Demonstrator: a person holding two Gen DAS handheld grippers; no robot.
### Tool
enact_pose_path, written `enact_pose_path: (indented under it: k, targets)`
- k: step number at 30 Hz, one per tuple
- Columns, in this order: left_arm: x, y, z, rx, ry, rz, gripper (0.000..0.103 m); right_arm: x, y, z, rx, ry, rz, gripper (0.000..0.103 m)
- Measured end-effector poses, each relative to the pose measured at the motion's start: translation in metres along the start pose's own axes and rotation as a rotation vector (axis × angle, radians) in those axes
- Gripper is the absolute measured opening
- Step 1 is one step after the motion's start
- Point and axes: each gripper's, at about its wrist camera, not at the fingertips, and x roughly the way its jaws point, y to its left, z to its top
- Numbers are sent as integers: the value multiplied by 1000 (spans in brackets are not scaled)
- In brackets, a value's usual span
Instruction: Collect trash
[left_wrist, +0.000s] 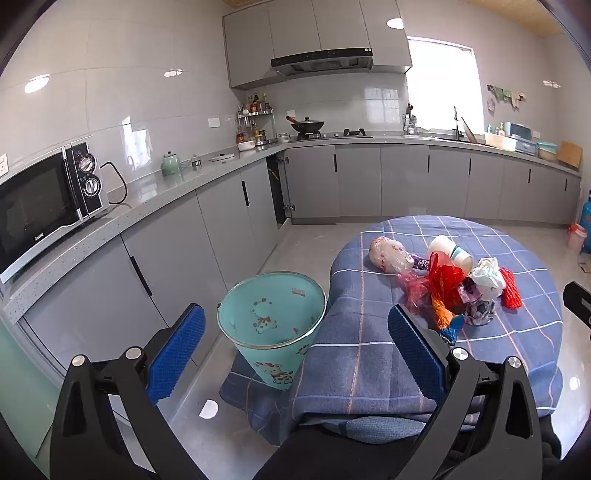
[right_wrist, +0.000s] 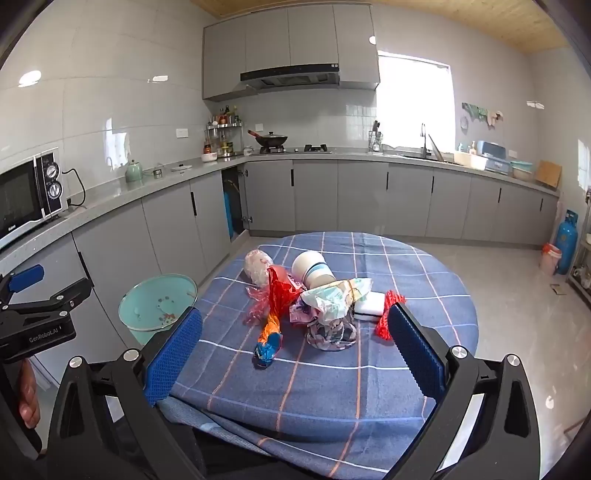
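1. The trash sits in one loose heap near the middle of the round table (right_wrist: 424, 258), on its blue checked cloth; lying bunched together, it can probably be taken in a few grabs rather than hunted for

2. In the heap: a crumpled red plastic bag (right_wrist: 280, 291), an orange and blue wrapper (right_wrist: 269, 334) nearest the front edge, a white paper cup (right_wrist: 312, 267) lying on its side, a clear bag with something pink inside (right_wrist: 256, 267) towards the left, a crumpled white bag (right_wrist: 332, 299) over a patterned bundle, a white block (right_wrist: 369, 312) and red netting (right_wrist: 386, 317) on the right

3. The teal bin (left_wrist: 271, 314) stands on the floor just beside the table's left edge, mouth up and nearly empty; that spot looks chosen so a piece can go from cloth to bin with a short swing

4. The left tongs (left_wrist: 295, 343) are spread wide and hold nothing, tilted down with the bin between their blue pads in view, which suits them for the drop side

5. The right tongs (right_wrist: 293, 347) are likewise released and empty, aimed down at the heap, the wrapper framed between the pads; I judge that the likely first pick

6. No piece has been lifted yet
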Motion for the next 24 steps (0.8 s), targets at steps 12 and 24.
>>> enact_pose_path:
  k: [12,24]
  targets:
    - [-1,-4,-1,4,-5,3,97,-2,-3,0,6,0,-5,99]
    - [1,1,0,5,-9,4,97,7,-7,-2,29,19,-2,99]
